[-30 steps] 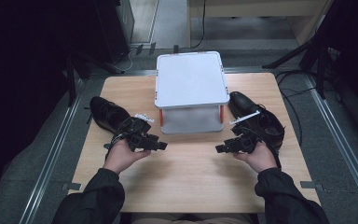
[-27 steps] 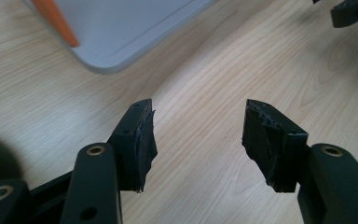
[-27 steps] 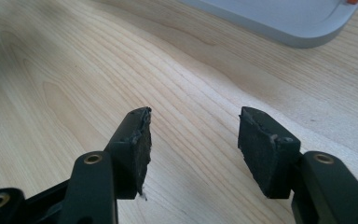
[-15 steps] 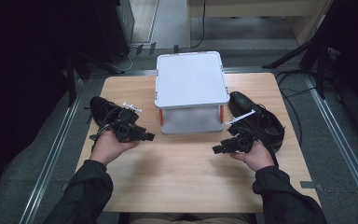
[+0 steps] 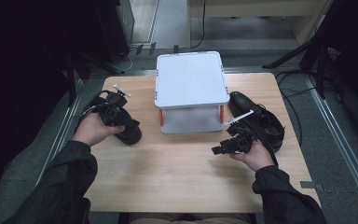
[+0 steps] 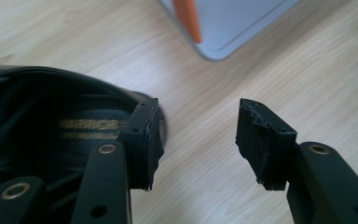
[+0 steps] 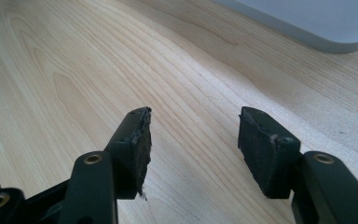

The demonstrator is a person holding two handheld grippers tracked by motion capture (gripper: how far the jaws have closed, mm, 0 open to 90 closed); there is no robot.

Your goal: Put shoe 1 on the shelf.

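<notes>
Two black shoes lie on the wooden table (image 5: 186,172), one on each side of the white lidded box (image 5: 191,79). The left shoe (image 5: 129,133) lies with its long axis slanting from the far left edge toward the near middle; its opening (image 6: 51,126) shows beneath the left gripper (image 6: 196,140). That gripper's jaws have just been closing yet stand apart, nothing between them. The right shoe (image 5: 258,119) runs slantwise from beside the box toward the near right. The right gripper (image 7: 193,144) hovers above bare wood, jaws spread.
</notes>
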